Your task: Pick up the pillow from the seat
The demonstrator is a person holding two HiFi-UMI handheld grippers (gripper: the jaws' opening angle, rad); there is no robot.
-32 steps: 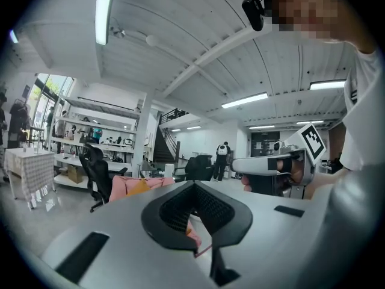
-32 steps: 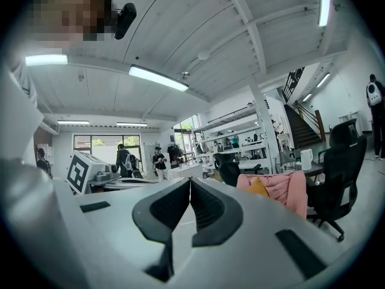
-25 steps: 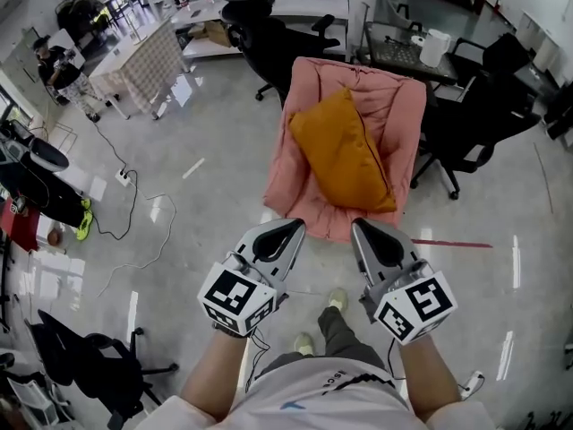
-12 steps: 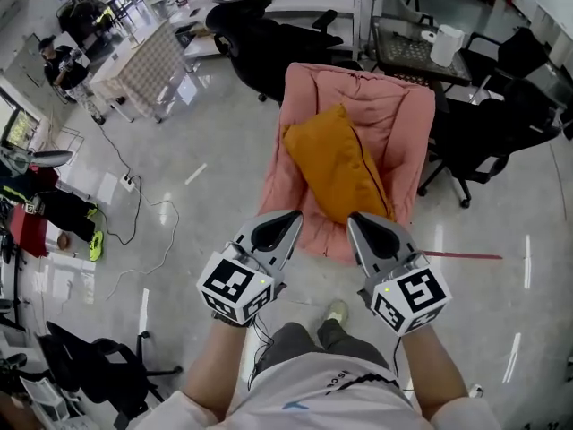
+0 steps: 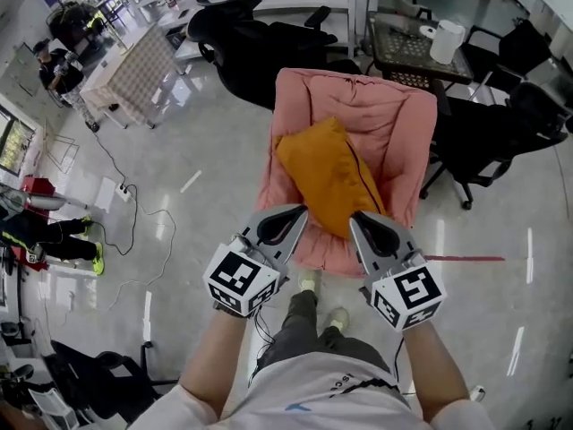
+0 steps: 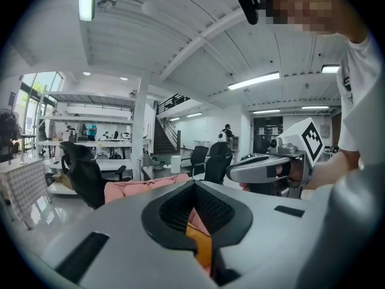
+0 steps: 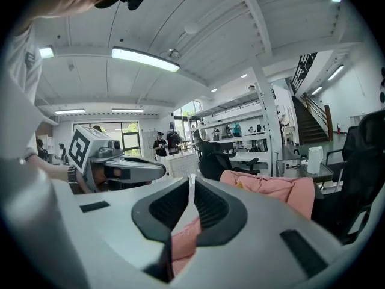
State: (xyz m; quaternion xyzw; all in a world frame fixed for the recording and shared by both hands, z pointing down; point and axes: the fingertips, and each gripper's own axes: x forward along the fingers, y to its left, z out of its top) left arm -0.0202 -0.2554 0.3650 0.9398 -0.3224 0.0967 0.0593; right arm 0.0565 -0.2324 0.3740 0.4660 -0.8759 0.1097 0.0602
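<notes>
An orange pillow [image 5: 329, 176] lies slanted on the seat of a pink padded chair [image 5: 394, 119] ahead of me. My left gripper [image 5: 298, 211] hovers at the chair's near left edge, jaws shut and empty. My right gripper [image 5: 355, 219] hangs beside it at the near right edge, also shut with nothing held. In the left gripper view a sliver of the orange pillow [image 6: 203, 250] shows below the closed left gripper [image 6: 194, 185], with the pink chair [image 6: 129, 189] behind. The right gripper view shows the pink chair [image 7: 274, 188] past the closed right gripper [image 7: 192, 179].
Black office chairs stand behind [image 5: 260, 52] and to the right [image 5: 488, 137] of the pink chair. A small table with a white jug [image 5: 446, 40] is at the back right. Cables [image 5: 125, 222] trail over the glossy floor at left. A person [image 5: 55, 65] sits far left.
I have stepped closer to the chair. Both grippers now reach over its front edge near the pillow, still shut.
</notes>
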